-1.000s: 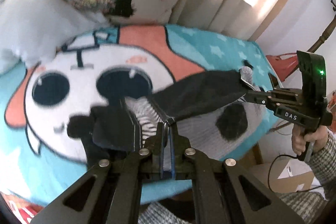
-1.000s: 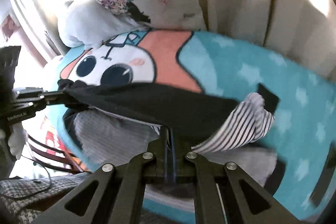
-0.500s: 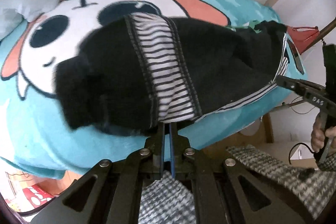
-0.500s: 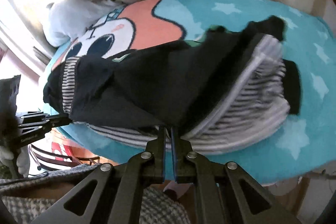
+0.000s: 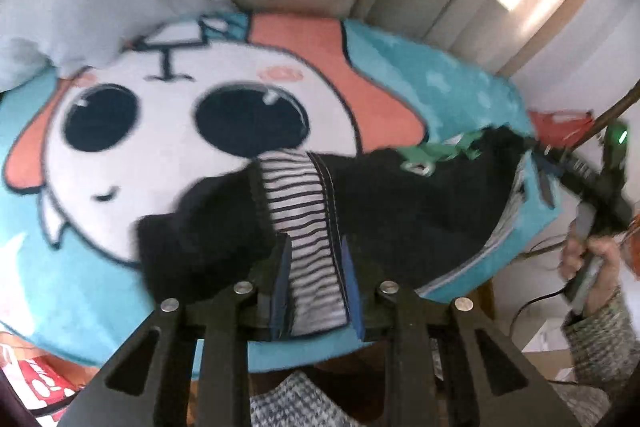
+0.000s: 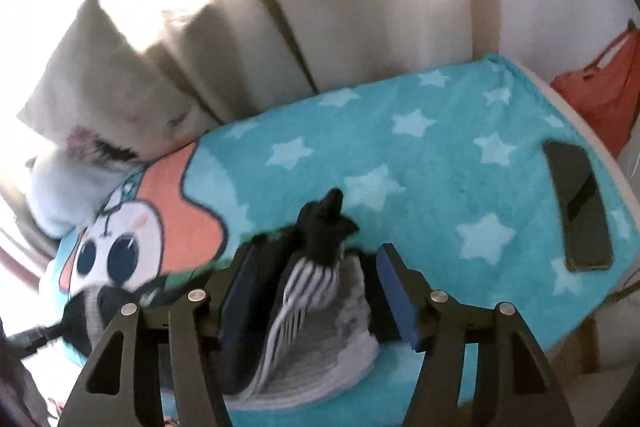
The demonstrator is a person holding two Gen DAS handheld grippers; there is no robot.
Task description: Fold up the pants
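The pants point(image 5: 400, 211) are black with black-and-white striped panels and lie folded in a long bundle on the turquoise cartoon blanket point(image 5: 80, 287). My left gripper point(image 5: 316, 283) is opening, and a striped panel lies between its blue pads point(image 5: 282, 279) without being pinched. In the right wrist view my right gripper point(image 6: 318, 287) is opening wide around the bunched black and striped end of the pants point(image 6: 320, 239), with its pads clear of the cloth. Seen from the left wrist, the right gripper point(image 5: 560, 159) is blurred at the pants' far right end, held by a hand point(image 5: 588, 259).
A dark phone point(image 6: 580, 211) lies on the blanket point(image 6: 440, 147) near its right edge. White pillows point(image 6: 100, 75) and pale curtains stand behind. A red bag point(image 6: 600, 95) hangs past the right edge. The blanket's front edge drops off just under both grippers.
A second ago both grippers were shut on the pants and held them stretched above the blanket. The pants came down onto it, and both pairs of jaws have since parted, the right wider.
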